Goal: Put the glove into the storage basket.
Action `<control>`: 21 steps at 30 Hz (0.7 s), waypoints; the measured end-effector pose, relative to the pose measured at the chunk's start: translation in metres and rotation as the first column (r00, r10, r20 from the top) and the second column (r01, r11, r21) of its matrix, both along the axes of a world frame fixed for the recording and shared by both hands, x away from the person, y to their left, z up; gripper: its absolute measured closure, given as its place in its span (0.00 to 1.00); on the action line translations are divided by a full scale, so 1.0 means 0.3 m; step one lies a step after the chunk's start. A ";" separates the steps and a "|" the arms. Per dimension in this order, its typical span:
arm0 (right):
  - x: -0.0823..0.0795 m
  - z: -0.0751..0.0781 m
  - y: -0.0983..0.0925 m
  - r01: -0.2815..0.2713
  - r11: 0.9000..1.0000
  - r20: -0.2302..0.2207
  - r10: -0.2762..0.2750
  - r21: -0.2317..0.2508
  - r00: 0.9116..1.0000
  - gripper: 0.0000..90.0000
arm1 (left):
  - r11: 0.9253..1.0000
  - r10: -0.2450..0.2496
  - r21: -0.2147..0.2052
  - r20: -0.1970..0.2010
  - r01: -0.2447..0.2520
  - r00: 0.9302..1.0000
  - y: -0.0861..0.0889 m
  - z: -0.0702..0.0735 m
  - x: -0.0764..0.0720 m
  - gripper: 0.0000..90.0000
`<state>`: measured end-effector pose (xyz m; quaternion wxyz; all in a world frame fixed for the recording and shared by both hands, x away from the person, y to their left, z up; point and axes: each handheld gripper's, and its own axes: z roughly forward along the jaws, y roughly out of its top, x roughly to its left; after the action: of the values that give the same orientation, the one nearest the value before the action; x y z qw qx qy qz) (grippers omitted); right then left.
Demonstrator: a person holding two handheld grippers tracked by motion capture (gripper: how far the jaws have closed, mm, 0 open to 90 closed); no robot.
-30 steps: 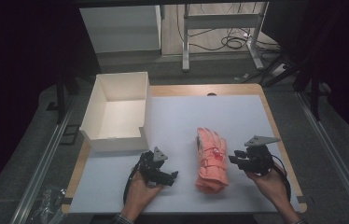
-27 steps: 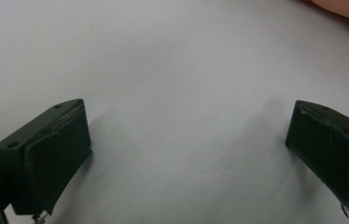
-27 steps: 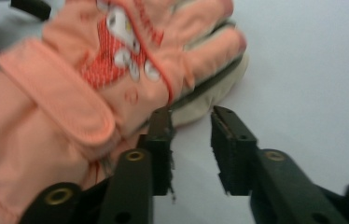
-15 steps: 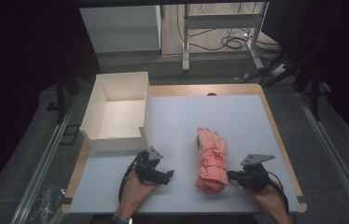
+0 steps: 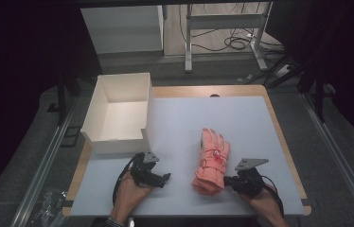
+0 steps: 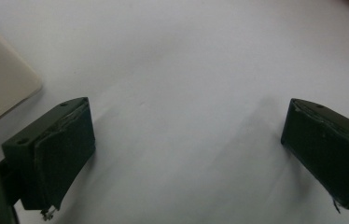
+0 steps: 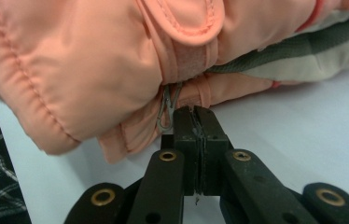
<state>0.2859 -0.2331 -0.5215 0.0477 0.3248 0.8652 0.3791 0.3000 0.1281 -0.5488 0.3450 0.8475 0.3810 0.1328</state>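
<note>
— What are you working on, and where?

— A pale grey mat (image 5: 184, 127) over a wooden table (image 5: 284, 142). Around it the room is dark, with a grey floor, a metal frame and loose cables (image 5: 236, 42) behind.

— Anything changed since a moment ago?

— My right gripper (image 5: 228, 180) has slid in from beside the glove to its cuff. My left gripper (image 5: 165, 178) has barely moved.

— Count things for me.

— One white box (image 5: 118, 113), open-topped, at the mat's left edge. One pink glove (image 5: 211, 161) lying flat right of centre, fingers pointing away from me. Two grippers.

— And their jaws?

— My left is spread wide over bare mat, holding nothing. My right is pressed closed at the cuff's edge, beside a small metal clip (image 7: 167, 107); whether it has pinched any fabric, I cannot tell.
</note>
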 end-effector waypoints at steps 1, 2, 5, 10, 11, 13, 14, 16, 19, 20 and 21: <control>0.001 -0.002 0.007 -0.002 1.000 0.002 0.002 -0.002 1.000 0.97 | 1.000 0.000 0.001 0.002 0.000 1.000 0.000 0.000 0.000 0.03; 0.004 -0.004 0.022 -0.006 1.000 0.000 0.006 -0.001 1.000 0.96 | 1.000 0.000 0.000 0.001 0.000 1.000 0.000 0.000 0.000 0.03; 0.009 -0.007 0.043 -0.005 1.000 0.002 0.005 -0.001 1.000 0.95 | 1.000 0.000 0.000 0.001 0.000 1.000 0.000 0.000 0.000 0.03; 0.014 -0.009 0.072 0.006 1.000 0.014 -0.006 -0.009 1.000 0.92 | 1.000 0.000 0.003 0.002 0.000 1.000 0.000 -0.001 -0.001 0.03; 0.022 -0.014 0.087 0.021 1.000 0.016 -0.021 -0.021 1.000 0.92 | 1.000 0.000 0.003 0.002 -0.001 1.000 -0.001 -0.001 -0.001 0.03; 0.031 -0.018 0.096 0.024 1.000 0.005 -0.024 -0.005 1.000 0.92 | 1.000 0.001 0.003 0.003 -0.001 1.000 -0.001 -0.001 -0.001 0.03; 0.034 -0.020 0.101 0.024 1.000 0.008 -0.024 -0.005 1.000 0.92 | 1.000 0.001 0.003 0.003 -0.001 1.000 -0.001 -0.001 -0.001 0.03; 0.039 -0.020 0.114 0.030 1.000 0.010 -0.030 -0.007 1.000 0.92 | 1.000 0.001 0.003 0.003 -0.001 1.000 -0.001 -0.001 -0.001 0.03; 0.050 -0.021 0.136 0.037 0.999 0.020 -0.037 -0.011 0.999 0.92 | 1.000 0.002 0.002 0.003 -0.002 1.000 -0.002 -0.001 -0.001 0.03; 0.050 -0.021 0.136 0.037 0.999 0.020 -0.037 -0.011 0.999 0.92 | 1.000 0.002 0.002 0.003 -0.002 1.000 -0.002 -0.001 -0.001 0.03; 0.058 -0.022 0.146 0.039 0.999 0.026 -0.039 -0.015 0.999 0.92 | 1.000 0.003 0.001 0.002 -0.003 1.000 -0.002 -0.001 -0.001 0.03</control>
<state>0.3033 -0.1892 -0.5281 0.0689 0.3364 0.8608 0.3757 0.2997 0.1275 -0.5491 0.3446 0.8470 0.3819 0.1343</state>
